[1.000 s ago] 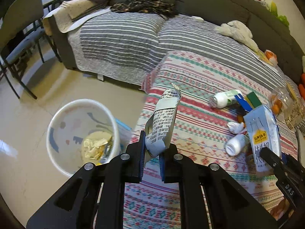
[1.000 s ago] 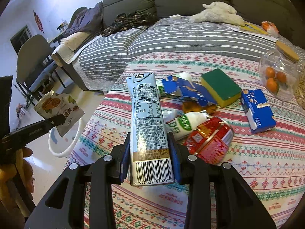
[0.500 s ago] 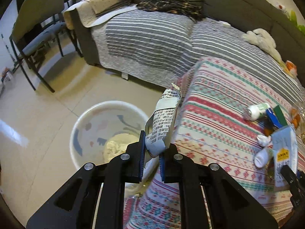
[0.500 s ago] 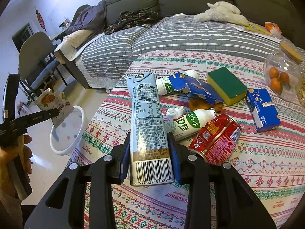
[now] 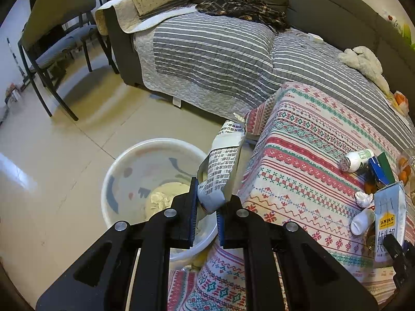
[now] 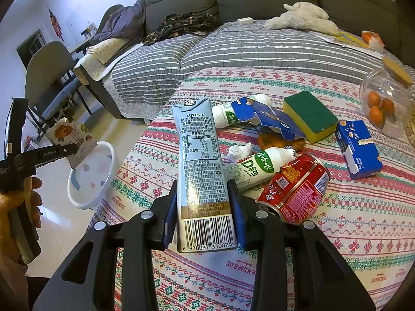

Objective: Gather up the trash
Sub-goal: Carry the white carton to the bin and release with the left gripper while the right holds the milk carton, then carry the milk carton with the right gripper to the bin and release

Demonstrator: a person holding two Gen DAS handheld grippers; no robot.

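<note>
Left wrist view: left gripper (image 5: 206, 208) clenched tight on a crumpled snack wrapper (image 5: 220, 173), pads pinching its lower end; wrapper stands up from the jaws, printed text side facing the camera. Below and to the left, one white bin (image 5: 124, 173) on the tiled floor, pale crumpled trash already in its bottom. Wrapper sits over the bin's right rim, next to the edge of the patterned tablecloth (image 5: 298, 181). On the cloth at far right: two white bottles, one near (image 5: 361, 220), one farther (image 5: 356, 157), one crumpled tissue (image 5: 363, 199). One grey chair (image 5: 59, 26) at upper left, striped sofa cover behind.

Right wrist view: right gripper (image 6: 205, 215) part-way open, both pads pressed against the sides of one tall pale-blue milk carton (image 6: 201, 171), barcode end toward the camera, carton upright between the fingers. The carton is above the tablecloth (image 6: 337, 233), not in the bin. Loose on the cloth, counted: one red can (image 6: 298, 184) on its side, two white bottles ( (image 6: 259, 167), (image 6: 225, 115)), one tissue (image 6: 238, 151), one torn blue wrapper (image 6: 269, 119), one blue box (image 6: 359, 149), one yellow-green sponge (image 6: 310, 115), one jar of oranges (image 6: 386, 101). At left, a hand (image 6: 20, 202) holds the other gripper with the wrapper (image 6: 72, 137) above the bin (image 6: 90, 176)
</note>
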